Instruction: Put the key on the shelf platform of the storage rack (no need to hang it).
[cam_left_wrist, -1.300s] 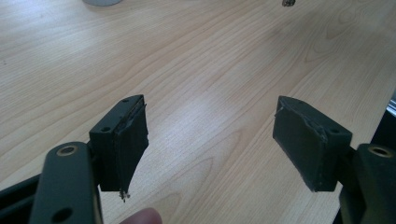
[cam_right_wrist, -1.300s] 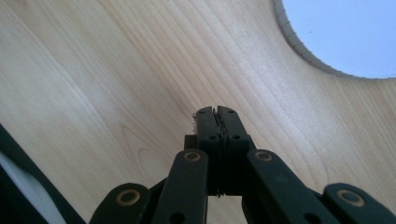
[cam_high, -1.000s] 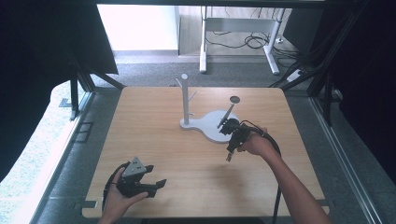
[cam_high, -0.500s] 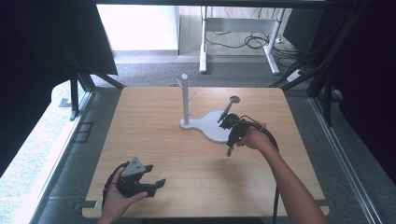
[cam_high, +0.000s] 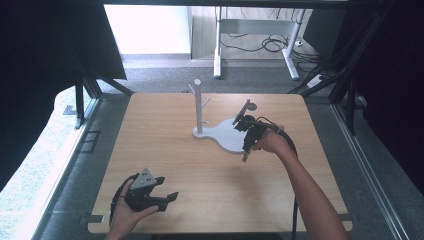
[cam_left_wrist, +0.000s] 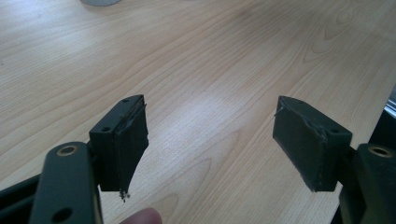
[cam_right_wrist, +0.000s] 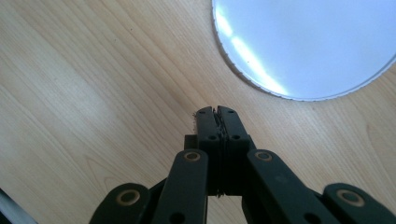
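In the high view the right gripper (cam_high: 246, 150) sits right of centre at the lower right edge of the white stand (cam_high: 227, 134), whose post rises at the frame's middle; its jaws are pressed together on nothing, and in its own view they point down at bare table (cam_right_wrist: 84, 93) just below the stand's round base (cam_right_wrist: 308, 42) at upper right. The left gripper (cam_high: 162, 192) rests in the lower left of the high view, well apart from the stand, jaws spread wide over bare wood.
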